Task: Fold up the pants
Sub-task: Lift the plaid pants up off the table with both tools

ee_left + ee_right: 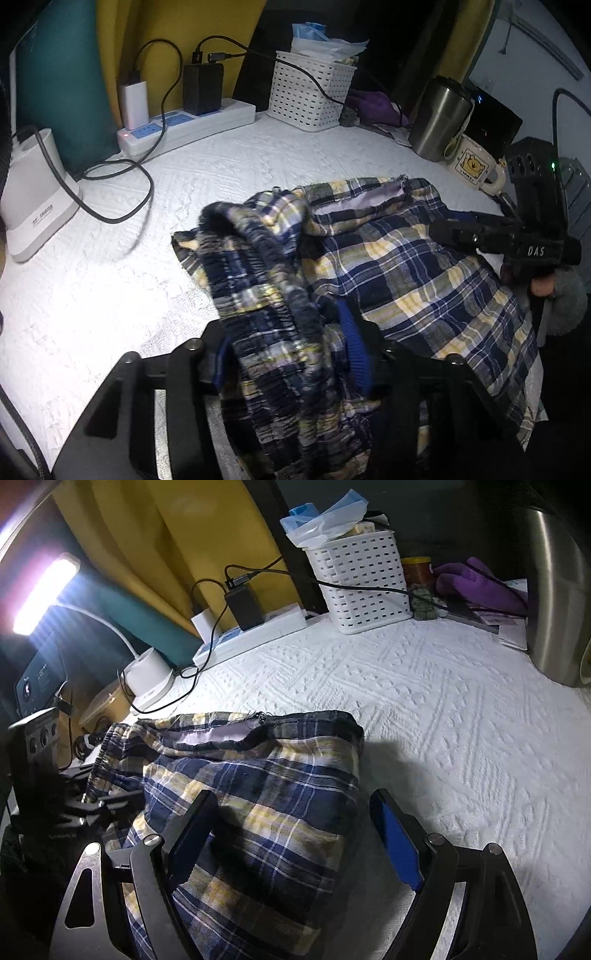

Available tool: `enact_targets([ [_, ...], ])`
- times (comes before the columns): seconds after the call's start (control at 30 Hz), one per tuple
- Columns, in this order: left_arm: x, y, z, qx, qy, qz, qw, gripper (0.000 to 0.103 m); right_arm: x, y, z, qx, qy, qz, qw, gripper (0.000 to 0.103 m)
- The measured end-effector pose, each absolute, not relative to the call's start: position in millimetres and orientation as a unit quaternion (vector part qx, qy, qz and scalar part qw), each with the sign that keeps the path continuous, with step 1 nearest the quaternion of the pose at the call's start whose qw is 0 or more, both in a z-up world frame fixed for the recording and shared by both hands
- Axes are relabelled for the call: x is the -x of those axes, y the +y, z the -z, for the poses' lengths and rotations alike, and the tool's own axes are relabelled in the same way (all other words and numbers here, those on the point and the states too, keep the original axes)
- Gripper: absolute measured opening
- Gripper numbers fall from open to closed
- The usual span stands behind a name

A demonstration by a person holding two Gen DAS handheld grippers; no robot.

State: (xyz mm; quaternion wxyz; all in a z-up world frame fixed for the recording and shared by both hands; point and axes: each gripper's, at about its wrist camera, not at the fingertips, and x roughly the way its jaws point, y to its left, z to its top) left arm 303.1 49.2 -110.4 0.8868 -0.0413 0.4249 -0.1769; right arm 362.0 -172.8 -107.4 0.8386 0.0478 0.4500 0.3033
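the plaid pants (258, 794) lie bunched on the white textured tabletop (443, 720), toward its near edge. soft, light and limp, they'll sag; best taken at the gathered waistband (280, 288), which the left gripper (288, 354) pinches. the right gripper (295, 834) hangs wide, empty, over the cloth.

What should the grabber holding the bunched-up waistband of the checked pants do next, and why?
Probably close a bit more, then carry the waistband across. The left gripper has the gathered waistband between its blue pads, while the rest of the pants lies flat on the white cloth. The right gripper is open, straddling the pants' edge.
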Motion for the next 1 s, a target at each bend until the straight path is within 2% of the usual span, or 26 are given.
enact_targets([
  [0.27,-302.9,45.8,110.9,0.031,0.425,0.168,0.889,0.045,-359.5,-170.9,106.9,-0.035,0.452,-0.297,0.841,0.085],
  [0.53,-303.4,45.0,112.0,0.026,0.425,0.168,0.889,0.048,-351.3,-148.9,107.3,0.009,0.452,-0.313,0.835,0.085],
  [0.7,-299.4,41.6,109.6,0.021,0.415,0.166,0.894,0.034,-349.9,-131.3,107.8,0.024,0.452,-0.328,0.829,0.084],
  [0.73,-298.4,40.6,109.3,0.018,0.413,0.168,0.895,0.034,-350.2,-132.4,107.5,0.02,0.451,-0.328,0.83,0.081],
  [0.8,-296.1,40.2,108.1,0.018,0.408,0.169,0.897,0.028,-350.9,-137.9,107.2,0.006,0.451,-0.323,0.832,0.055],
  [0.83,-294.9,39.5,106.9,0.016,0.406,0.17,0.898,0.027,-351.4,-141.6,106.9,-0.002,0.451,-0.321,0.832,0.049],
  [0.87,-293.5,38.6,105.8,0.012,0.403,0.17,0.899,0.025,-351.7,-145.2,106.8,-0.009,0.453,-0.323,0.831,0.039],
  [0.9,-291.5,37.1,104.3,0.007,0.401,0.168,0.901,0.023,-351.0,-145.9,105.7,-0.009,0.452,-0.322,0.832,0.033],
  [1.0,-285.1,32.2,95.5,-0.004,0.39,0.164,0.906,0.021,-345.2,-143.6,97.9,-0.001,0.44,-0.314,0.841,0.024],
])
